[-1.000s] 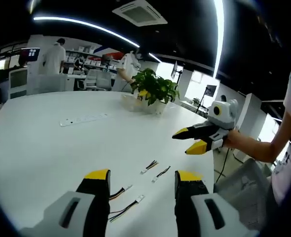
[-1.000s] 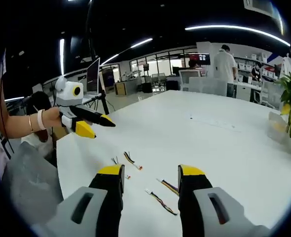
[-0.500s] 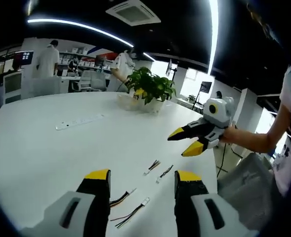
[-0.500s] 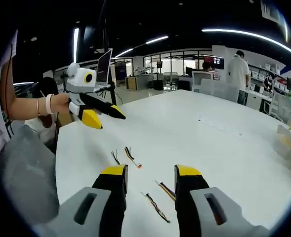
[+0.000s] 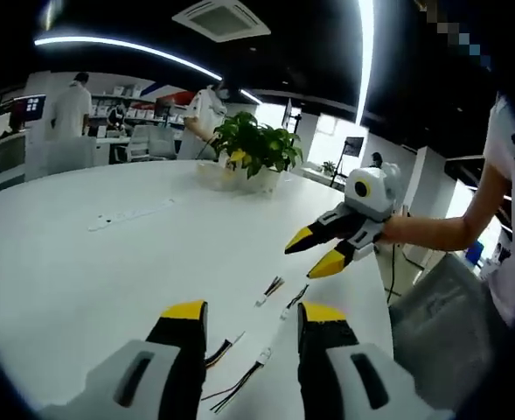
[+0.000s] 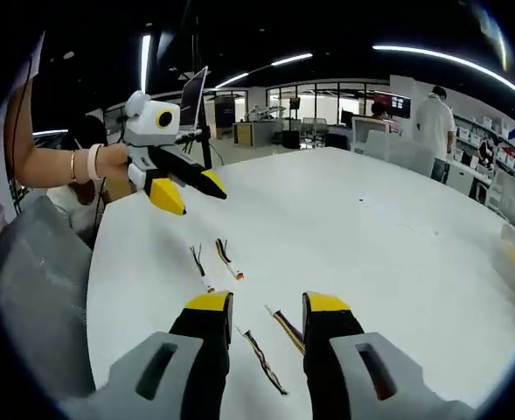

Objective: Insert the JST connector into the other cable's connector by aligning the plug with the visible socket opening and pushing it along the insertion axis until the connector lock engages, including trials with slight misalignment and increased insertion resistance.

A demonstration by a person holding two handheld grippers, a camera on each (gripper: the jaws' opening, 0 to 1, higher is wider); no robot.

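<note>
Change: in the left gripper view the jaws stand closer together than a second ago, and the right gripper sits lower and nearer the frame's middle.
Left gripper (image 5: 242, 313): bottom centre of the left gripper view, jaws apart with nothing between them, over the white table (image 5: 82, 262); in the right gripper view it is in the upper left (image 6: 194, 190), held by a hand (image 6: 113, 163), jaws slightly apart.
Near cables (image 5: 240, 381): two short wired leads with small white connectors, lying on the table between the left gripper's jaws at the frame's bottom.
Far cables (image 5: 283, 293): two more leads just beyond, centre of the frame, below the right gripper's tips.
Potted plant (image 5: 255, 149): upper centre, at the table's far edge.
Right gripper (image 5: 310, 252): right of centre in the left gripper view, yellow tips parted, off the table; bottom centre of the right gripper view (image 6: 264, 302), jaws apart and empty.
</note>
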